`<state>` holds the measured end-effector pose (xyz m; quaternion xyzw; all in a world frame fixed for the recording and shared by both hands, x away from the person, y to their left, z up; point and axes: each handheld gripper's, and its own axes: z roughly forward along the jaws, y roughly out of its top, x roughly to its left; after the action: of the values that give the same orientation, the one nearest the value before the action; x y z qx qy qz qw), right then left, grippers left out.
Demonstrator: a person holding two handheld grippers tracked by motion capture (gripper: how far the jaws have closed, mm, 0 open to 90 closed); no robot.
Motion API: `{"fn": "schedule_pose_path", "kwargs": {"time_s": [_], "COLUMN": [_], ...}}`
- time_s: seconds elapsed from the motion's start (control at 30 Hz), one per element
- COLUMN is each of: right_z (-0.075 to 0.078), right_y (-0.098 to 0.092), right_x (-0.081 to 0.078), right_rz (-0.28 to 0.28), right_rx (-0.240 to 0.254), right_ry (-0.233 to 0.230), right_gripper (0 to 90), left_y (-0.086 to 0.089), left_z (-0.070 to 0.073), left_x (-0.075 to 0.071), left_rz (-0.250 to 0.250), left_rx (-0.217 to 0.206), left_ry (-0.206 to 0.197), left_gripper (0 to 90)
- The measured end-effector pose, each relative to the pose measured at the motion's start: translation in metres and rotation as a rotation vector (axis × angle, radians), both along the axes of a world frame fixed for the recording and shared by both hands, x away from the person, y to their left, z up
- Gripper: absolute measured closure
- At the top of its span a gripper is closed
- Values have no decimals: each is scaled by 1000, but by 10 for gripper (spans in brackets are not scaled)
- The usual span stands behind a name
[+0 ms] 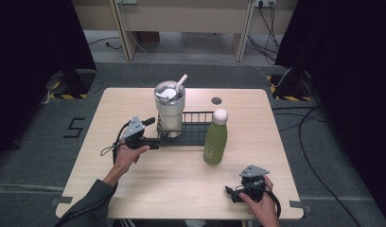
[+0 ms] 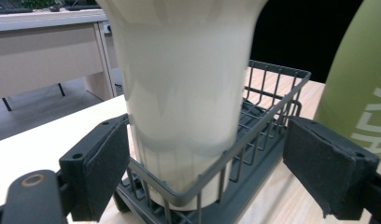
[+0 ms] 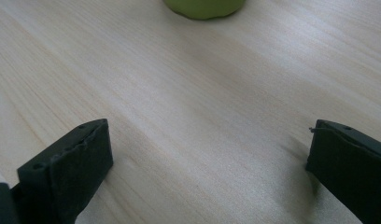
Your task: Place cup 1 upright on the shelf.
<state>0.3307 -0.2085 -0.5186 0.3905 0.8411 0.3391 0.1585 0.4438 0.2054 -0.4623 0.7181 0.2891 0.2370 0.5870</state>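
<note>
Step now: I think the left gripper (image 1: 155, 141) is getting ready to grab the wire basket (image 2: 254, 140) at its end, or the cup.
Left jaws: wide apart, one each side of the basket's end, not squeezing.
Cup: the big white cup (image 1: 170, 106) stands inside the basket, near the table's (image 1: 181, 189) far edge.
Next move: probably close the jaws gently.
Right gripper (image 1: 234, 195): jaws apart, over bare table by the near right corner.
In the way: the green bottle (image 1: 215, 137) stands just beside the basket.
</note>
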Motion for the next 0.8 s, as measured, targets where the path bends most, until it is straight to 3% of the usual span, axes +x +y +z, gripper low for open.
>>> {"fn": "schedule_pose_path", "kwargs": {"time_s": [0.27, 0.53, 0.8], "right_z": [0, 0, 0], "right_y": [0, 0, 0], "right_x": [0, 0, 0], "right_rz": [0, 0, 0], "right_rx": [0, 0, 0], "right_ry": [0, 0, 0], "right_gripper": [5, 5, 5], "left_y": [2, 4, 7], "left_z": [2, 5, 4], "left_x": [-10, -20, -31], "left_rz": [-1, -11, -21], "left_rx": [-2, -13, 3], "left_ry": [21, 18, 27], "left_gripper": [146, 146, 146]}}
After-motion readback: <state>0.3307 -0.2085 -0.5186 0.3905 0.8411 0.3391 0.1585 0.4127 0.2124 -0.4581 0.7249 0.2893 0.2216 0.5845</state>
